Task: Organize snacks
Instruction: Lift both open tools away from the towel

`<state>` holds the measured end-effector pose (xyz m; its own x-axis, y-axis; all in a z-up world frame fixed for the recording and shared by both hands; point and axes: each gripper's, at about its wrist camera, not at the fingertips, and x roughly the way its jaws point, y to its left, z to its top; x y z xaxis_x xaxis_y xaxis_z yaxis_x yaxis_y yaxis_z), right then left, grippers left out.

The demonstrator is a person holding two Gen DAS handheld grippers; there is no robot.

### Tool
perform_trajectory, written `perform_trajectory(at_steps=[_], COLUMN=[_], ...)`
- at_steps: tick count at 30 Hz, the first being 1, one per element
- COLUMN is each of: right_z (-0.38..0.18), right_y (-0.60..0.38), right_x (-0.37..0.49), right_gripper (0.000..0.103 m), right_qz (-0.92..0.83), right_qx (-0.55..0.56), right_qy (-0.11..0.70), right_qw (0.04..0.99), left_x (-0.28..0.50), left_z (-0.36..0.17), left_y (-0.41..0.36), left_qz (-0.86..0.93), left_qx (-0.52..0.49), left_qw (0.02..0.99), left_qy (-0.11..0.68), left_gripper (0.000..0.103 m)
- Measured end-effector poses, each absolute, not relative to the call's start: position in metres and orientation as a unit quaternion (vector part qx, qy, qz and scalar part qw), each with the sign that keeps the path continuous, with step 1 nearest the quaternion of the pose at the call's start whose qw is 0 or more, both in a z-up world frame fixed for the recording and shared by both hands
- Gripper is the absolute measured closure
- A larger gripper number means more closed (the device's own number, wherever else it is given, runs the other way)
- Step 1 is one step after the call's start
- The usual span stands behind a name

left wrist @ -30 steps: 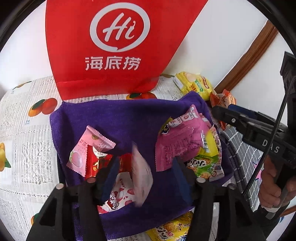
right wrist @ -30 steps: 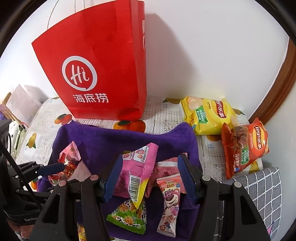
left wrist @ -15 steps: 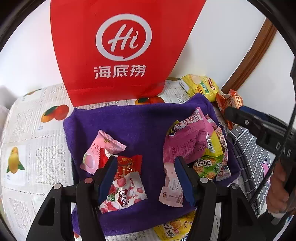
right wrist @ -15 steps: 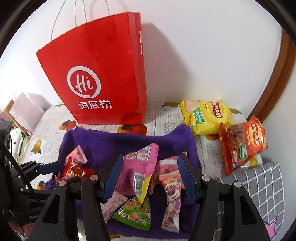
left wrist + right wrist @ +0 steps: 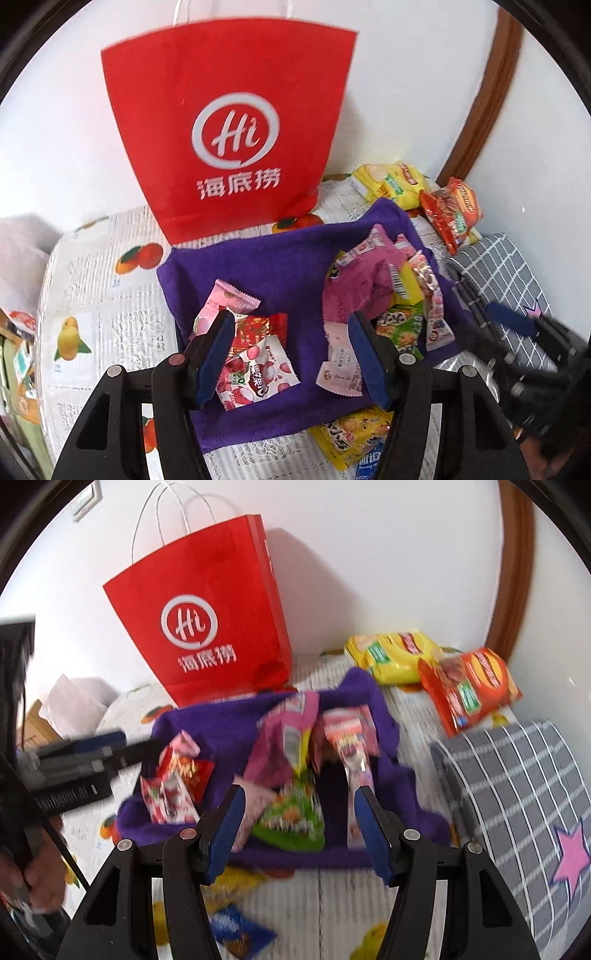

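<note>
A purple towel (image 5: 273, 266) lies on the table with snack packets in two heaps. The left heap (image 5: 243, 343) holds pink, red and lychee-print packets. The right heap (image 5: 380, 291) holds pink, green and yellow packets, with a pale pink packet (image 5: 340, 362) lying beside it. My left gripper (image 5: 291, 354) is open and empty above the towel's near edge. My right gripper (image 5: 299, 830) is open and empty, above the green packet (image 5: 291, 816) and the towel (image 5: 229, 720). A red paper bag (image 5: 229, 125) stands behind the towel.
Yellow (image 5: 391, 657) and red (image 5: 469, 686) crisp bags lie at the back right. A grey checked cushion (image 5: 517, 790) is at the right. Yellow (image 5: 351, 435) and blue (image 5: 240, 930) packets lie off the towel's near edge. The wall is close behind.
A pale pink packet has dropped from my left gripper onto the towel beside the right heap. Both grippers have pulled back and up, away from the towel.
</note>
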<state>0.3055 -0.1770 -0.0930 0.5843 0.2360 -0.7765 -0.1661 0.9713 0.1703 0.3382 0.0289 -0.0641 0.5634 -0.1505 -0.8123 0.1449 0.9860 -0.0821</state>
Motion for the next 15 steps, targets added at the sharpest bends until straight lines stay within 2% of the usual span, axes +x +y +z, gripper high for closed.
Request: perform_trajectory(at_steps=[9,15], right_z=[-0.107,-0.122], right_y=[-0.175,-0.163], right_x=[0.254,0.231], right_gripper=[0.042,0.042], right_qz=[0.109,0.122], right_qx=[0.053,0.051], right_qy=[0.451,0.458], right_qw=[0.884,0.879], left_x=[0.305,0.272], left_z=[-0.042,-0.054], left_y=[0.02,0.043], left_qz=[-0.099,-0.092], left_qx=[0.017,-0.008], left_qw=[0.895,0.89], left_qy=[0.435,0.446], left_gripper=[0.041,0.04])
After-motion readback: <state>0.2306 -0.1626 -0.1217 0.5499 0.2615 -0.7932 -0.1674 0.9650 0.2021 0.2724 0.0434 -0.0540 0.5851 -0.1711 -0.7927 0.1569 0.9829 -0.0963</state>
